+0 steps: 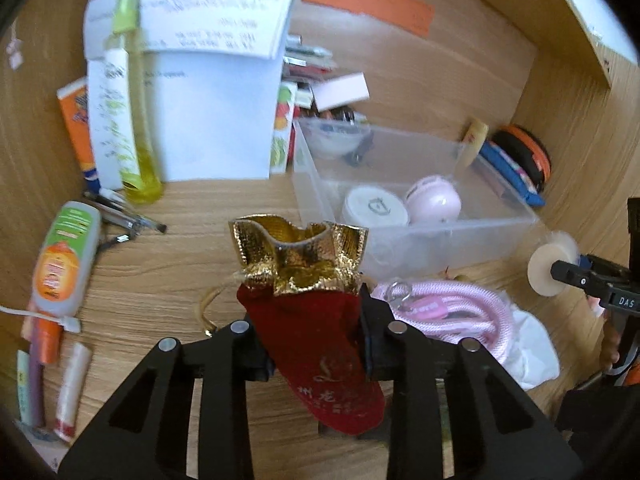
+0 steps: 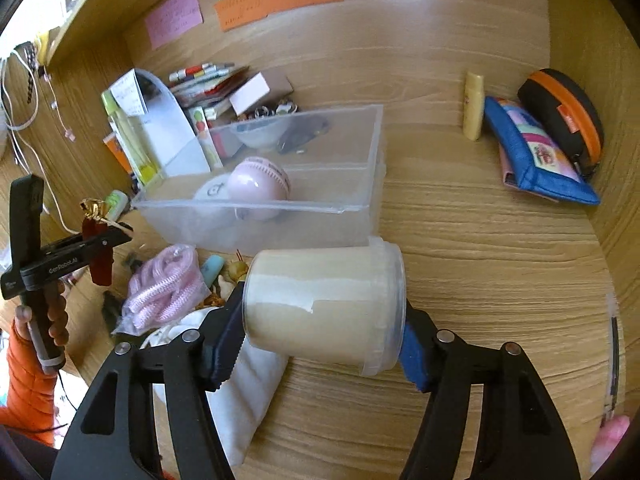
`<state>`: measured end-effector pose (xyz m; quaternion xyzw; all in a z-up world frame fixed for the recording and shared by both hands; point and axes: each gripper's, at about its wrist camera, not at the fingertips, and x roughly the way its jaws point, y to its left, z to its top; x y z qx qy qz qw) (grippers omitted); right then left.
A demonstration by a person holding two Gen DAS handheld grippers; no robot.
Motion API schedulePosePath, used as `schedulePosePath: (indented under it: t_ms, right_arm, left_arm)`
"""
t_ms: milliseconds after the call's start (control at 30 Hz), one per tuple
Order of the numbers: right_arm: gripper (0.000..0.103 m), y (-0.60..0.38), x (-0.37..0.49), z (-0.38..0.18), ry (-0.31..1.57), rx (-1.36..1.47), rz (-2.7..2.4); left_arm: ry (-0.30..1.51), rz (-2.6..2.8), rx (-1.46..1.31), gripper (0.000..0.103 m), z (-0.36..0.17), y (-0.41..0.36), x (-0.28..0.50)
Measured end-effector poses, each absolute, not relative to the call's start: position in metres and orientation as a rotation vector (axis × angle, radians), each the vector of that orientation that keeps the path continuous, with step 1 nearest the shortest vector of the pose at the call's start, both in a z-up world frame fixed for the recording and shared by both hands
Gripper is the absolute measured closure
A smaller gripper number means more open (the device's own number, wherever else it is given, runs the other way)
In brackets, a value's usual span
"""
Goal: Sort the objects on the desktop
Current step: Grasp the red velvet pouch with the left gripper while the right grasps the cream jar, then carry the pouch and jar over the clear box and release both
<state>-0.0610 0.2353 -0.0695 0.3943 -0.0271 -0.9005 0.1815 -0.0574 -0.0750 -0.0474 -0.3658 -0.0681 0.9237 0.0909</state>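
The left gripper [image 1: 316,344] pinches a red velvet pouch with a gold mouth [image 1: 308,300], the right gripper [image 2: 320,344] clamps a cream roll in clear plastic [image 2: 324,304] lying crosswise, and the clear plastic bin [image 2: 372,152] sits just ahead, seemingly nearer the right.

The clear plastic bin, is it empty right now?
No, the clear plastic bin holds a pink ball and a white round case.

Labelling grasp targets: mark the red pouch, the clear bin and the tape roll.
red pouch [image 1: 316,344], left wrist view, red cloth body
clear bin [image 2: 360,184], right wrist view, right end wall
tape roll [image 2: 320,300], right wrist view, outer wound surface
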Motion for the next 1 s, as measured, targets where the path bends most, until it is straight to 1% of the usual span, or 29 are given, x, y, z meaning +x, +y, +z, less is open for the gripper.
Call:
schedulePosePath:
  t_ms: [467, 733, 1000]
  right_arm:
    - [0.041, 0.246, -0.064, -0.021, 0.008, 0.957, -2.600]
    - [0.041, 0.238, -0.089, -0.012, 0.054, 0.914, -2.570]
    - [0.041, 0.219, -0.119, -0.010, 0.116, 0.907, -2.531]
  left_arm:
    - [-0.159, 2.855, -0.929, 0.073, 0.003, -0.066, -0.041]
    - [-0.174, 2.868, -0.862, 0.073, 0.022, -0.052, -0.046]
    - [-0.184, 2.872, -0.841, 0.073, 0.035, -0.038, -0.070]
